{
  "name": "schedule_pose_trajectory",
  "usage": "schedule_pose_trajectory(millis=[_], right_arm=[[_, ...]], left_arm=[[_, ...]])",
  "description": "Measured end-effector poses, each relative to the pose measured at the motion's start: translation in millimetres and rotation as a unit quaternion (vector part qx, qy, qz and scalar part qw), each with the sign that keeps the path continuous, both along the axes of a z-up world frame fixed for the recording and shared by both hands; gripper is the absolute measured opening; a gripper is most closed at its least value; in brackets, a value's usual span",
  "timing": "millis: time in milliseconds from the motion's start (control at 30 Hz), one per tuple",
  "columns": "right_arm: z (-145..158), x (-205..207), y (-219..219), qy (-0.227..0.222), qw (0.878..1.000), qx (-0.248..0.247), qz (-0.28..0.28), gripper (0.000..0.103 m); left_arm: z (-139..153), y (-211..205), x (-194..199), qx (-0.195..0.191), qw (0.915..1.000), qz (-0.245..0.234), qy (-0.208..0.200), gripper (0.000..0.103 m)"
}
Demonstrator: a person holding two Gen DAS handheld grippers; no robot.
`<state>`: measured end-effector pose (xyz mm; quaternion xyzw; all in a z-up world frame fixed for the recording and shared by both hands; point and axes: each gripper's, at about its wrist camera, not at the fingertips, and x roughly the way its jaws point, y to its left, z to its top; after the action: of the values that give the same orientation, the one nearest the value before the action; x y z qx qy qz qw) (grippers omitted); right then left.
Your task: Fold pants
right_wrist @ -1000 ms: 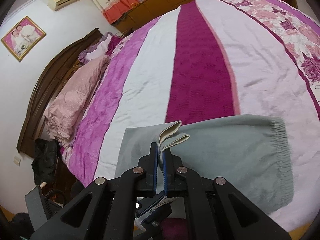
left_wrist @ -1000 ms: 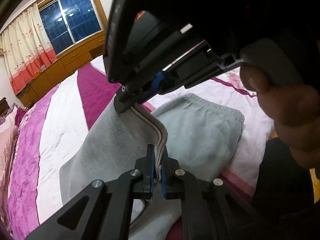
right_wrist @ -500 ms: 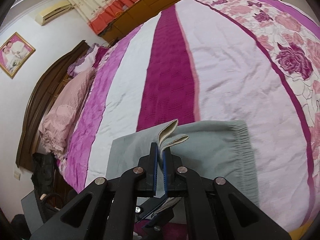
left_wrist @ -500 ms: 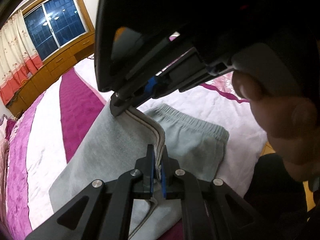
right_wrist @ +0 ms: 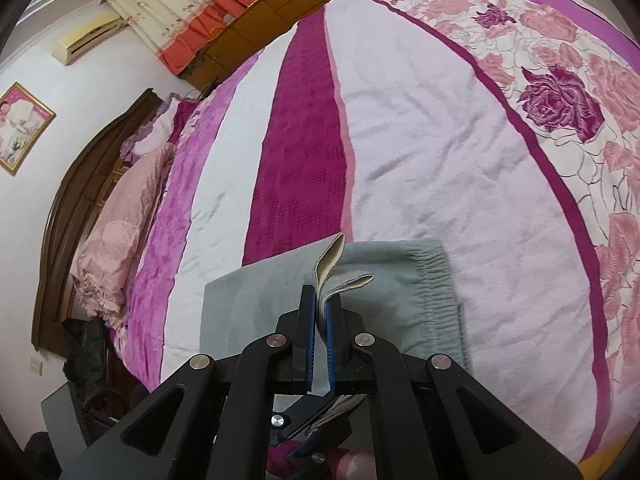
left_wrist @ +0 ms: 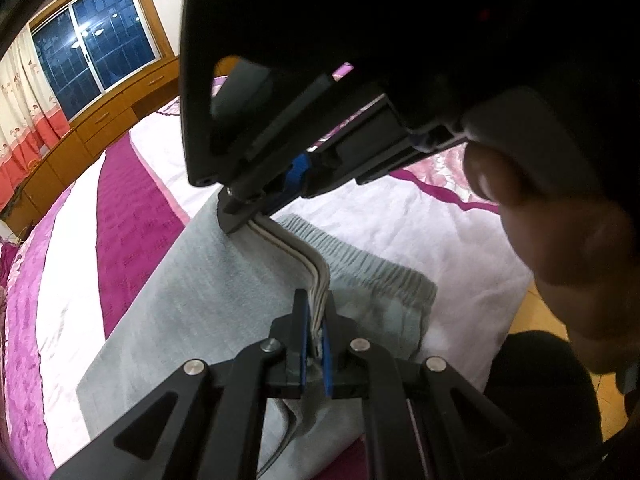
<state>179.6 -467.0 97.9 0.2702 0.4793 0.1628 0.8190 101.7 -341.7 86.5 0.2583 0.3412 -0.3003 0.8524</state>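
Observation:
Grey sweatpants [left_wrist: 208,300] lie on the bed, with their elastic waistband [left_wrist: 372,264] toward the near bed edge. My left gripper [left_wrist: 316,312] is shut on the stacked leg hems and holds them above the pants. My right gripper [right_wrist: 320,300] is shut on the same stack of hems [right_wrist: 336,268] further along; in the left wrist view it shows as the black body above [left_wrist: 244,216]. In the right wrist view the pants [right_wrist: 400,292] are folded over themselves below the lifted hems, waistband [right_wrist: 444,292] at right.
The bed [right_wrist: 420,128] has a quilt of purple, white and rose-patterned stripes. A pink pillow [right_wrist: 116,232] and a dark wooden headboard [right_wrist: 64,216] are at the left. Wooden cabinets [left_wrist: 100,120], a window and curtains stand beyond the bed. The person's hand [left_wrist: 560,240] holds the right gripper.
Both grippers have carried the hems toward the waistband, so the folded pants look shorter. Both stay shut on the fabric.

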Motion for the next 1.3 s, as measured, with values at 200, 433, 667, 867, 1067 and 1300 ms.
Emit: schedule_pose_trajectory(millis=[200, 433, 667, 867, 1067, 1300], right_arm=[[-9, 0, -22, 0.006, 1.000, 0.004, -0.015, 0.000], [-29, 8, -35, 0.025, 1.000, 0.009, -0.018, 0.000], [-42, 19, -43, 0.033, 0.999, 0.012, -0.029, 0.000], [-57, 28, -45, 0.053, 0.998, 0.011, -0.022, 0.000], [-65, 29, -49, 0.062, 0.998, 0.010, -0.031, 0.000], [-70, 27, -70, 0.090, 0.991, -0.022, -0.094, 0.032]], left_arm=[[-5, -18, 5, 0.004, 0.9999, -0.009, 0.009, 0.006], [-24, -24, 22, 0.013, 0.9995, -0.006, 0.027, 0.006], [-34, -31, 39, 0.021, 0.9988, 0.005, 0.043, 0.006], [-41, -34, 54, 0.020, 0.9981, 0.006, 0.058, 0.006], [-47, -34, 66, -0.002, 0.9978, -0.010, 0.065, 0.013], [-48, -31, 80, -0.060, 0.9896, -0.021, 0.129, 0.054]])
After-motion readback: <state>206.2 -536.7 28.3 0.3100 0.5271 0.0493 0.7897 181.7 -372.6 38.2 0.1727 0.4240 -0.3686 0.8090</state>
